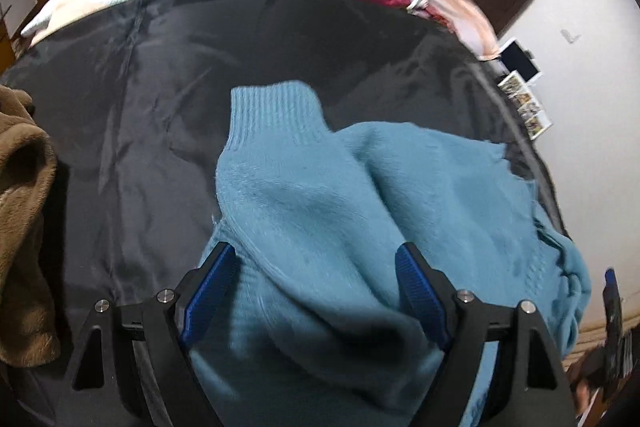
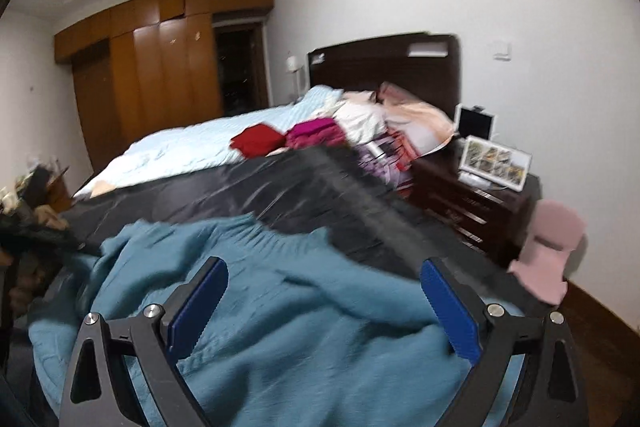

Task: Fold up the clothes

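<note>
A light blue fleecy sweater (image 1: pixel 320 203) lies crumpled on a black sheet (image 1: pixel 160 87) spread over the bed. One sleeve with a ribbed cuff (image 1: pixel 272 111) points away from me. My left gripper (image 1: pixel 316 259) is open, its blue pads on either side of a fold of the sweater, just above it. In the right wrist view the sweater (image 2: pixel 280 307) fills the foreground, and my right gripper (image 2: pixel 324 267) is open over it, holding nothing. The right gripper's tip (image 1: pixel 612 299) shows at the right edge of the left wrist view.
A brown fleecy garment (image 1: pixel 24 211) lies at the sheet's left edge. Red (image 2: pixel 256 141) and magenta (image 2: pixel 316 133) folded clothes sit further up the bed with a pile of pale laundry (image 2: pixel 400 115). A dark nightstand (image 2: pixel 472 203) with picture frames stands to the right.
</note>
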The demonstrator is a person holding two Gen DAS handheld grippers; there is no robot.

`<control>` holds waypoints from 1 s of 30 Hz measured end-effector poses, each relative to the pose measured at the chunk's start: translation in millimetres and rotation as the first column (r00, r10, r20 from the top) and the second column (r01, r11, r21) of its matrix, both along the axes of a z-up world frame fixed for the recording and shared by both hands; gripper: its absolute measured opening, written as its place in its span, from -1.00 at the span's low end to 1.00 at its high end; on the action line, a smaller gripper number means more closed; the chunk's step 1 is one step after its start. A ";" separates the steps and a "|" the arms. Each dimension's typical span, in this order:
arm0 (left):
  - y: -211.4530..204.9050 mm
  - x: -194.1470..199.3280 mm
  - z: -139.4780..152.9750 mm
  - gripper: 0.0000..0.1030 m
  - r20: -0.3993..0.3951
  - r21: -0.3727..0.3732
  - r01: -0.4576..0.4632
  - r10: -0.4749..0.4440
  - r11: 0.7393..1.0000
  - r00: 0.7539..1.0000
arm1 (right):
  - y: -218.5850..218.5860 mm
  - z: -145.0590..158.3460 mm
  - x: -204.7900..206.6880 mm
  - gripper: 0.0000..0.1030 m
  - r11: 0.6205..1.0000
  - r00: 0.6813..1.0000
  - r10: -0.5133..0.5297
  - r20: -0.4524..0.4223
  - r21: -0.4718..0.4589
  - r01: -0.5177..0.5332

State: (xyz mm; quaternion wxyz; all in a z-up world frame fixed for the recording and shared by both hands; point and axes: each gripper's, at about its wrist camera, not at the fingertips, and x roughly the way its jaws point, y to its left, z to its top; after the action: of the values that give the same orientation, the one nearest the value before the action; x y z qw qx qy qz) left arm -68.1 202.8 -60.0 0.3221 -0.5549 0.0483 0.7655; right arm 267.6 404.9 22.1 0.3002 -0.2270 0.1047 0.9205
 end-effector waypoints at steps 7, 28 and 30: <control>7.7 1.6 -7.6 0.37 -0.010 -0.010 0.024 -0.024 1.000 1.000 | 10.9 -27.5 -12.3 0.92 0.995 0.999 0.029 0.035 -0.099 -0.026; -108.5 -14.9 129.4 -0.66 -0.287 0.301 -0.159 0.248 0.940 0.925 | 15.8 -49.6 -28.8 0.92 0.989 0.985 0.070 0.155 -0.142 -0.048; -126.6 -16.1 138.0 -0.67 -0.284 0.331 -0.174 0.274 0.927 0.919 | 11.0 -52.1 -32.7 0.92 0.990 0.979 0.082 0.188 -0.132 -0.058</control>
State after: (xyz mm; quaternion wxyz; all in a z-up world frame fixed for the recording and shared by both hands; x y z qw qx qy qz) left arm -84.2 76.2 78.0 0.2993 -0.3678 -0.0802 0.8768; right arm 234.9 415.9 -30.0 0.2612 -0.3370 0.1251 0.8958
